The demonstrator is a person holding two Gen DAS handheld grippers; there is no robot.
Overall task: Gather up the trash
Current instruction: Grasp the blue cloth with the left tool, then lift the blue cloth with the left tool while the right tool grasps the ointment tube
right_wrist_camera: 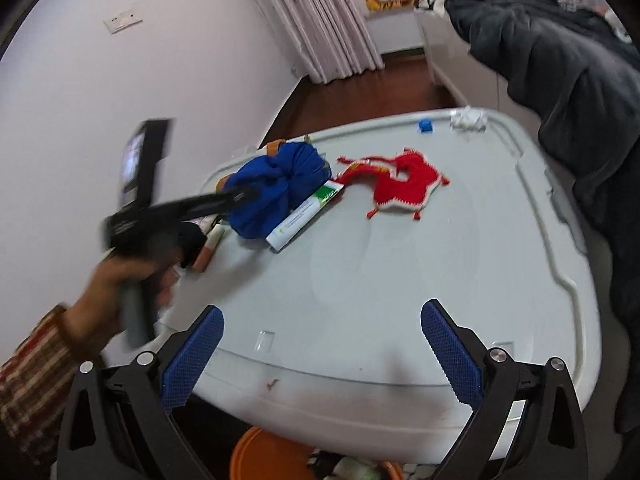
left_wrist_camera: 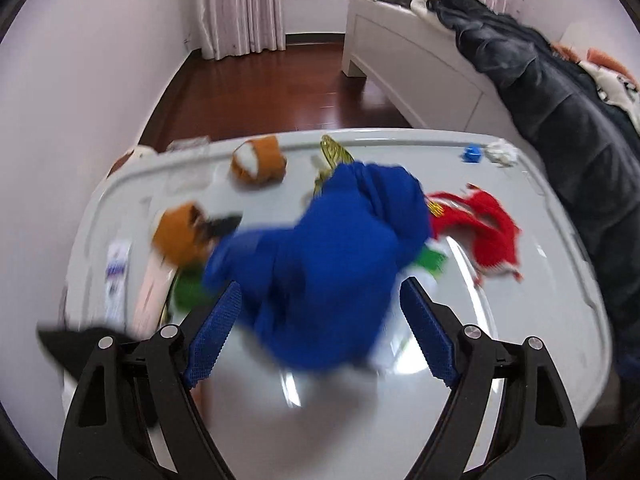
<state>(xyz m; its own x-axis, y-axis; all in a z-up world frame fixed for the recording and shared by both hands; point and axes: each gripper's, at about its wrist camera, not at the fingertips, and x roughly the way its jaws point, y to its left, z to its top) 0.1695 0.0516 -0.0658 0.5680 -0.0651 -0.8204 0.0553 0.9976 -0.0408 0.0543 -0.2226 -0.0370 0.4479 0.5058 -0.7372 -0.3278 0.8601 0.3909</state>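
A soft, bunched blue cloth (left_wrist_camera: 332, 264) is lying on the glossy pale-grey bench (right_wrist_camera: 400, 280), blurred in the left wrist view. The left tool (left_wrist_camera: 320, 320) is hovering over it, its knurled blue pads spread wide with nothing pinched. The right tool (right_wrist_camera: 322, 344) is hanging over bare bench, also spread and empty. A crumpled white paper wad (right_wrist_camera: 468, 118) (seemingly trash) is sitting at the far right edge beside a small blue cap (right_wrist_camera: 425, 125). A red knitted piece (right_wrist_camera: 400, 178) and a green-and-white tube (right_wrist_camera: 306, 214) are lying near the cloth.
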